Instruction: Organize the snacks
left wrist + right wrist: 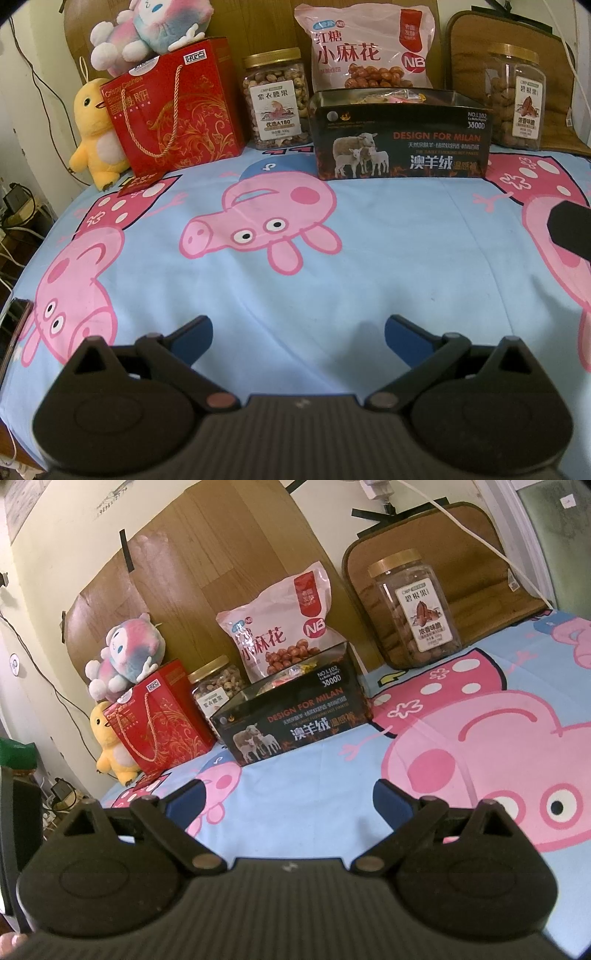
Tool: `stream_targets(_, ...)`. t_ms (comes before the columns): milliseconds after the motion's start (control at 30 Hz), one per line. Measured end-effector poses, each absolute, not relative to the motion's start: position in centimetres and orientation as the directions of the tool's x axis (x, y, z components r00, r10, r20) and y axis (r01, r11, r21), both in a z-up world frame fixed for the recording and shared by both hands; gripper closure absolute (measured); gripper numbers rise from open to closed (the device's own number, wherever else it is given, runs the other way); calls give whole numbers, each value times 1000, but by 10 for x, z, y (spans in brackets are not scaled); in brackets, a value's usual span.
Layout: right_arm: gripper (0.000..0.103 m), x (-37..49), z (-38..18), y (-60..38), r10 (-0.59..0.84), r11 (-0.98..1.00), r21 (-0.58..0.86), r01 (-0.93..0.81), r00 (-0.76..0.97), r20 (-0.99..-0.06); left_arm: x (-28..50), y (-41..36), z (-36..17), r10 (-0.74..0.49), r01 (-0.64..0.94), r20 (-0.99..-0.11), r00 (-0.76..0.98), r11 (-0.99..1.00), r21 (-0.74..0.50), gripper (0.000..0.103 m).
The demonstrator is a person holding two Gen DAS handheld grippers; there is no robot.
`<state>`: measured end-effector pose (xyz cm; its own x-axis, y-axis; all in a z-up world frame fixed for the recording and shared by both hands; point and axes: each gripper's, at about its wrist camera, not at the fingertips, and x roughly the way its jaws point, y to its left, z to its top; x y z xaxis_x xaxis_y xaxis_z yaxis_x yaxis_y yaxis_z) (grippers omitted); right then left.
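Both jaws spread wide, nothing between them: left gripper (298,332) and right gripper (287,797) each show blue pads far apart over bare sheet (332,266). Left gripper is held low and roughly level, pointing straight at 12 o'clock toward the snack row; a dark bit of the right gripper shows at its 3 o'clock. Right gripper is rolled a bit, so its scene tilts, aimed at 11 o'clock toward the row. Snacks line the far edge of the bed against the headboard. In left view: black box (402,142) at 12–1 o'clock, top open, wrapped snacks inside; pink bag (365,48) upright just behind it, leaning on the board; cashew jar (275,99) at 12 o'clock, just left of the box; red gift box (177,110) at 11 o'clock beside that jar; pecan jar (517,99) at 1–2 o'clock, apart from the box. Pink plush (151,29) sits atop the red box, yellow plush (98,133) at its left. A phone (13,332) lies at 9 o'clock on the bed edge.
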<state>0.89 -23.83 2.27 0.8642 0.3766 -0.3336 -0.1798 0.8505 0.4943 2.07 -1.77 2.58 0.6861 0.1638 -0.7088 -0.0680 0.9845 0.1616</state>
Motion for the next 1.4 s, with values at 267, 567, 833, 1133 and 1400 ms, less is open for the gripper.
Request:
stream_targets(267,4,9,24,-239,378,852,489,-186,865,-331,21,-16,25,165,-72,-709,685,985,159,0)
stream_targets(567,4,9,25,-238,380,854,484,-192,865,-328,22,-13,26,172,-79,-705,688,983,163,0)
stream_targets(833,4,9,26,-238,383,854,482,-197,864,-327,23,-12,27,189,-92,-703,685,980,174,0)
stream_targets(1133,4,9,26,-237,383,854,481,-197,864,-327,19,-13,35,257,-139,-635,729,963,229,0)
stream_targets(1400,4,8,25,-237,383,855,480,-197,865,-326,17,-12,44,330,-201,-560,760,938,281,0)
